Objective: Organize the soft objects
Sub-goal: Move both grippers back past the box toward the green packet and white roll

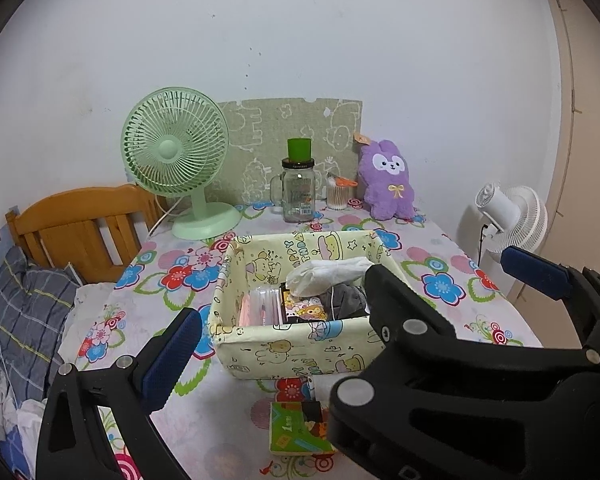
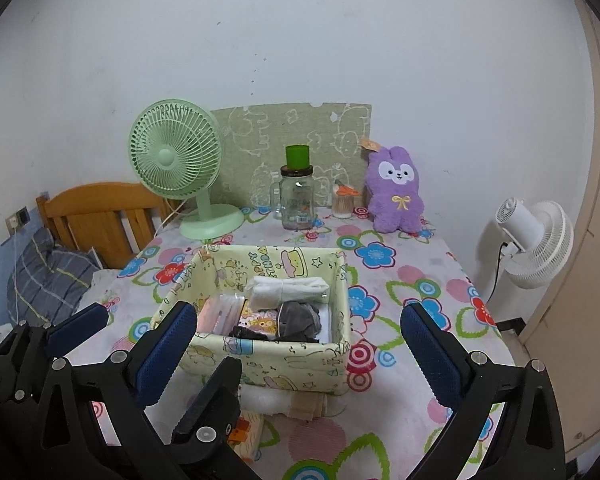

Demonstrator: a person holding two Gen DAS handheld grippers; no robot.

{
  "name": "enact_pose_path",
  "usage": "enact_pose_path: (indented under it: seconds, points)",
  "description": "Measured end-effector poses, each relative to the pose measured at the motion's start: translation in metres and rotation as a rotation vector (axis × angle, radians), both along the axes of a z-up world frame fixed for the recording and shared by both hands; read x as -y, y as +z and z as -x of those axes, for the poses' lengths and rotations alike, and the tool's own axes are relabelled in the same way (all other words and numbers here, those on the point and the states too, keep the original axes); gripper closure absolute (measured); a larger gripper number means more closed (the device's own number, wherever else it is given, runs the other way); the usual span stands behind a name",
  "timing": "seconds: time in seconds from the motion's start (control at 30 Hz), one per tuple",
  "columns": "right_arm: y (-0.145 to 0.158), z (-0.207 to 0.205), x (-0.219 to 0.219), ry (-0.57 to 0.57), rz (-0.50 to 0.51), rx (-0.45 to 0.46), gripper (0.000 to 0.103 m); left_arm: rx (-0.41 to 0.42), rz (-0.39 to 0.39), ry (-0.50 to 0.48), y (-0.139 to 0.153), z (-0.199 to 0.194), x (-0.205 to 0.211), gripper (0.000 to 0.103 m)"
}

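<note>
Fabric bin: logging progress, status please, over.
Left gripper open, right gripper open, both empty. Fabric bin holds white roll, grey cloth. White bundle outside, in front.

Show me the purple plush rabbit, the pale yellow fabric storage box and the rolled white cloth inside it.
Purple plush rabbit (image 2: 396, 196): right wrist view, on its belly.
Pale yellow fabric storage box (image 2: 284, 368): right wrist view, on its near outer wall.
Rolled white cloth (image 2: 288, 290): right wrist view, on the roll's middle.
</note>
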State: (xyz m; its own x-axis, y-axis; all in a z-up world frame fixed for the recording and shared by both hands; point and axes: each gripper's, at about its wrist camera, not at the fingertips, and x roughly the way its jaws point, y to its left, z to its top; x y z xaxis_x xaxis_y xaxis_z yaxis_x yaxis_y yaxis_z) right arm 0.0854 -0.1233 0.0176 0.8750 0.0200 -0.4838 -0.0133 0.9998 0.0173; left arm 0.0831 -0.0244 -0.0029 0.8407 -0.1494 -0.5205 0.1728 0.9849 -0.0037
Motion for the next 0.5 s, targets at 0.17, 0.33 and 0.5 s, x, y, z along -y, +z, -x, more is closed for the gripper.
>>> enact_pose_path:
  seconds: [0.17, 0.33, 0.5]
  points:
    - [-0.001, 0.008, 0.001, -0.014, 0.002, 0.014, 0.000, -0.006, 0.014, 0.001, -0.002, 0.006, 0.000, 0.000]
    - [-0.005, 0.015, 0.000, -0.009, 0.014, 0.016, 0.000, -0.011, 0.025, -0.003, -0.007, 0.012, -0.001, 0.001]
    - [-0.013, 0.019, -0.003, 0.006, 0.021, 0.013, 0.000, -0.021, 0.038, 0.003, -0.016, 0.018, -0.004, 0.001]
